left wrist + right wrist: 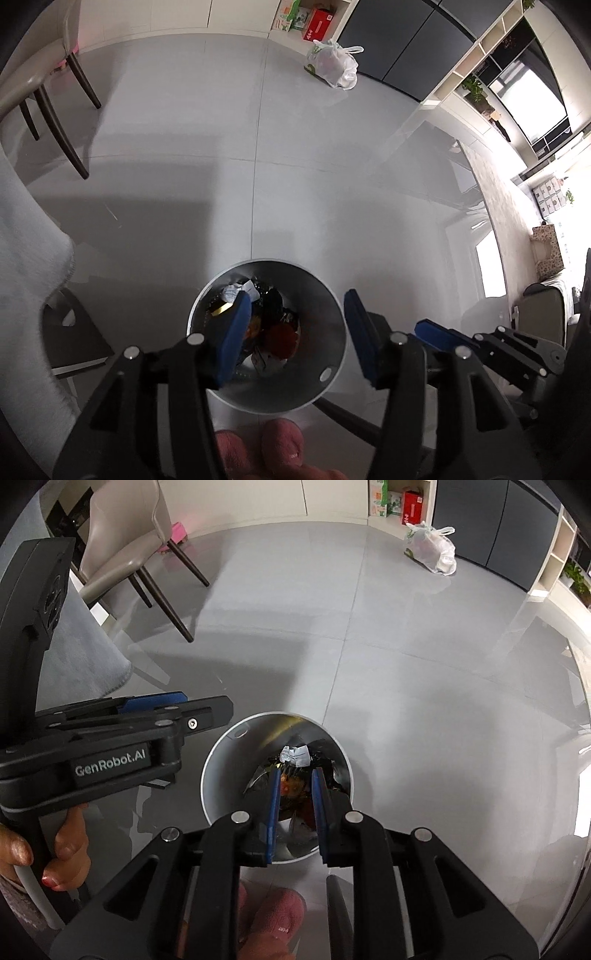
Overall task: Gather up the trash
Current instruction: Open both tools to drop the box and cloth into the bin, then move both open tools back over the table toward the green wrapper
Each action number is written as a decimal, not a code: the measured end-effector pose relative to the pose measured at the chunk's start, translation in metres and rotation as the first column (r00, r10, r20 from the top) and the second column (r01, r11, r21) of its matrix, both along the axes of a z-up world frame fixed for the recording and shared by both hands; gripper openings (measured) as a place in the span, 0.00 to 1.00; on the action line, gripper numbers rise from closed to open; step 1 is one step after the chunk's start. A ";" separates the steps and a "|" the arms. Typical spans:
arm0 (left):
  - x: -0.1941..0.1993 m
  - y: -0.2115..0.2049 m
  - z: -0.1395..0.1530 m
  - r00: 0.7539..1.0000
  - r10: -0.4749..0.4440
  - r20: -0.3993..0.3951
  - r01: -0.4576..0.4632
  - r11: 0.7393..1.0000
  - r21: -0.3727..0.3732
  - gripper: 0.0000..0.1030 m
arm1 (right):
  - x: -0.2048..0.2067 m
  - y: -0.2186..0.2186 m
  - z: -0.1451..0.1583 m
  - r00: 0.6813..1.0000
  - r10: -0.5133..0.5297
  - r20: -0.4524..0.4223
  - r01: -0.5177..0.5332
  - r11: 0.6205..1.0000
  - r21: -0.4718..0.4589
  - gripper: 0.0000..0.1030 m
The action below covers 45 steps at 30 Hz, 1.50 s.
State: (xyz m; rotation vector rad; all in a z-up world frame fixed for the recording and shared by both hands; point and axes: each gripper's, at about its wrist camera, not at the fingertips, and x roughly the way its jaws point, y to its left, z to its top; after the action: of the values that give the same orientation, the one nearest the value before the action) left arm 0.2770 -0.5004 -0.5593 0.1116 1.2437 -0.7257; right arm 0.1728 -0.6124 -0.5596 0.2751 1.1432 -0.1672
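**Trash in the bin, one bag left on the floor**

On your left, you held the left hand-held gripper [295, 332] over the mouth of the round metal bin [334, 332], its blue pads spread apart with nothing between them. One pad hung over the bin's opening and the other sat just outside the rim.

Below it, the bin already carried a mixed heap of trash [266, 325]: crumpled white paper, dark wrappers and something red and orange. That part of the collecting looked done, as far as the views showed.

To the right, your right hand-held gripper [295, 805] pointed down into the same bin, its pads drawn close together but with a narrow gap. The litter seen through that gap lay lower in the bin; I judged the jaws empty.

Farther right, well apart from the bin, a tied white plastic bag [432, 550] sat on the grey tiled floor [406, 672] near the dark cabinets. If it counted as trash, it was what you had left. The rest of the floor in view showed no loose litter.
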 end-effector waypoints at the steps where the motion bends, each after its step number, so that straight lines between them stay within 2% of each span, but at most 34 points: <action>1: -0.001 0.000 0.007 1.000 0.000 0.002 0.000 1.000 0.002 0.52 | 0.000 0.000 0.006 1.000 -0.001 -0.001 0.001 1.000 -0.001 0.16; 4: -0.001 0.003 0.040 1.000 0.003 0.011 -0.003 1.000 0.004 0.52 | -0.002 0.002 0.036 1.000 -0.001 0.002 0.001 1.000 -0.005 0.16; 8: -0.002 0.013 0.100 1.000 0.014 0.025 -0.014 1.000 -0.006 0.52 | -0.002 0.004 0.088 1.000 0.015 0.018 -0.015 1.000 -0.012 0.16; 16: -0.006 0.055 0.211 0.993 0.076 0.095 -0.079 0.997 0.027 0.52 | 0.008 0.036 0.210 0.990 0.124 0.069 -0.122 0.992 -0.030 0.16; 17: -0.008 0.063 0.223 0.990 0.093 0.105 -0.097 0.995 0.030 0.52 | 0.010 0.044 0.227 0.986 0.149 0.077 -0.147 0.989 -0.034 0.22; 20: -0.011 0.095 0.262 0.978 0.170 0.125 -0.174 0.984 0.025 0.54 | 0.011 0.067 0.263 0.972 0.205 0.114 -0.201 0.979 -0.043 0.42; 23: -0.016 0.132 0.296 0.954 0.251 0.163 -0.259 0.965 0.030 0.61 | 0.018 0.096 0.295 0.945 0.299 0.134 -0.294 0.954 -0.055 0.43; 26: -0.024 0.173 0.325 0.918 0.335 0.211 -0.350 0.936 0.040 0.65 | 0.028 0.130 0.322 0.901 0.406 0.152 -0.401 0.914 -0.064 0.43; 29: -0.036 0.220 0.344 0.865 0.437 0.247 -0.461 0.886 0.048 0.69 | 0.037 0.170 0.342 0.843 0.512 0.166 -0.507 0.859 -0.075 0.43; 32: -0.052 0.270 0.359 0.798 0.543 0.262 -0.572 0.819 0.047 0.70 | 0.046 0.212 0.355 0.778 0.603 0.174 -0.599 0.796 -0.083 0.43; 33: -0.059 0.289 0.364 0.769 0.580 0.268 -0.612 0.790 0.045 0.70 | 0.049 0.232 0.360 0.746 0.641 0.183 -0.638 0.766 -0.084 0.43; 35: -0.075 0.326 0.372 0.709 0.649 0.277 -0.683 0.729 0.040 0.70 | 0.051 0.263 0.368 0.703 0.686 0.190 -0.682 0.725 -0.093 0.43; 38: -0.097 0.373 0.380 0.636 0.717 0.284 -0.754 0.656 0.035 0.70 | 0.049 0.316 0.381 0.621 0.756 0.209 -0.753 0.649 -0.107 0.43; 40: -0.114 0.411 0.385 0.577 0.765 0.288 -0.803 0.595 0.026 0.70 | 0.044 0.354 0.389 0.565 0.795 0.221 -0.794 0.597 -0.115 0.43; 41: -0.118 0.422 0.388 0.557 0.779 0.288 -0.817 0.576 0.022 0.70 | 0.041 0.374 0.392 0.536 0.813 0.226 -0.814 0.569 -0.118 0.43; 43: -0.134 0.454 0.393 0.506 0.811 0.293 -0.851 0.526 0.014 0.70 | 0.034 0.402 0.395 0.498 0.835 0.233 -0.840 0.531 -0.111 0.43; 45: -0.150 0.484 0.399 0.468 0.830 0.304 -0.872 0.489 0.007 0.70 | 0.028 0.436 0.397 0.462 0.854 0.239 -0.865 0.493 -0.093 0.43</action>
State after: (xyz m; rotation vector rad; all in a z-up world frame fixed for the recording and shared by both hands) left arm 0.1266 -0.0164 -0.1608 -0.2841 0.9169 0.3000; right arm 0.2007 -0.1761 -0.1624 -0.2831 0.8991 0.8051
